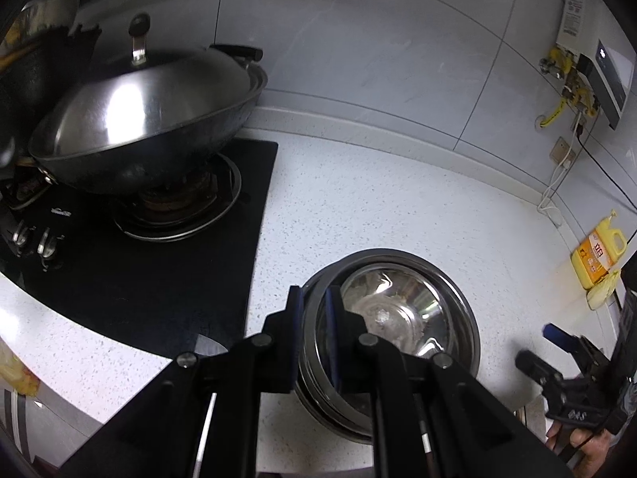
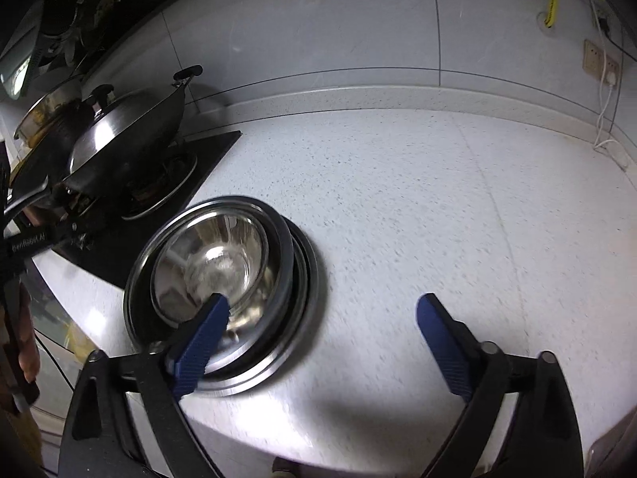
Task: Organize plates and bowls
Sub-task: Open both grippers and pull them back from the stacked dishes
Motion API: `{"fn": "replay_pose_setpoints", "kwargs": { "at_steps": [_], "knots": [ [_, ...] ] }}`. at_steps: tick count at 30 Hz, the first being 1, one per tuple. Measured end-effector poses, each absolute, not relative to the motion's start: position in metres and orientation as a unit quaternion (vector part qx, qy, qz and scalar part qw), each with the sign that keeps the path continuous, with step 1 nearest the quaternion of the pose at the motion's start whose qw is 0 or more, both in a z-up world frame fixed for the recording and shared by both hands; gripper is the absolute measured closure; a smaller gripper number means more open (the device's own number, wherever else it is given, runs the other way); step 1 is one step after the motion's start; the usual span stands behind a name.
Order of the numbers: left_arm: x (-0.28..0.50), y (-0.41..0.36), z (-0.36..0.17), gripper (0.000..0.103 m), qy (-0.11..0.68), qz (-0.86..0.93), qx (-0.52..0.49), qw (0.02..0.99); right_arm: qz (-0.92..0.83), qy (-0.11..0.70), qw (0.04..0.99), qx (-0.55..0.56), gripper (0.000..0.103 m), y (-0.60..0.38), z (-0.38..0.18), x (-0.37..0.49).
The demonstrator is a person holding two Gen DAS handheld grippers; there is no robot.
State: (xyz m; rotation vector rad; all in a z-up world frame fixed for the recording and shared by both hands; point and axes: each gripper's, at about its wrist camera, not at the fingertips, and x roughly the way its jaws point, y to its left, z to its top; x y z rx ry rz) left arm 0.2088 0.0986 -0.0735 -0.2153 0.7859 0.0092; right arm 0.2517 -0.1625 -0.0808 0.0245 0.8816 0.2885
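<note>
The bowls (image 2: 223,275) sit nested on the counter (image 2: 418,207), just right of the stove (image 1: 167,279), the top bowl (image 1: 394,310) tilted off-centre. The left gripper (image 1: 314,330) is clamped on its rim — one pad inside, one outside. The right gripper (image 2: 318,318) stands wide apart, holding nothing, one finger (image 2: 203,334) over the bowls. A lidded wok (image 1: 147,119) rests on the burner — a yellow bottle (image 1: 597,255) stands far right.

Silver bowls (image 2: 223,263) on white speckled counter (image 2: 418,207); black stove (image 1: 159,279), yellow bottle (image 1: 597,257).
</note>
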Motion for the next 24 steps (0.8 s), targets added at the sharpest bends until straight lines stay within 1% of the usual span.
{"fn": "replay_pose_setpoints", "kwargs": {
  "at_steps": [1, 14, 24],
  "knots": [
    [0.206, 0.096, -0.072, 0.092, 0.378, 0.005, -0.101, 0.92, 0.137, 0.421, 0.897, 0.009, 0.001, -0.165, -0.08, 0.245],
    [0.153, 0.057, -0.052, 0.092, 0.348, 0.025, -0.071, 0.935, 0.105, 0.356, 0.928, -0.026, 0.002, -0.207, -0.052, 0.164],
    [0.117, 0.031, -0.037, 0.092, 0.332, 0.025, -0.068, 0.94, 0.1, 0.332, 0.938, -0.006, 0.002, -0.231, -0.038, 0.132]
  ]
}}
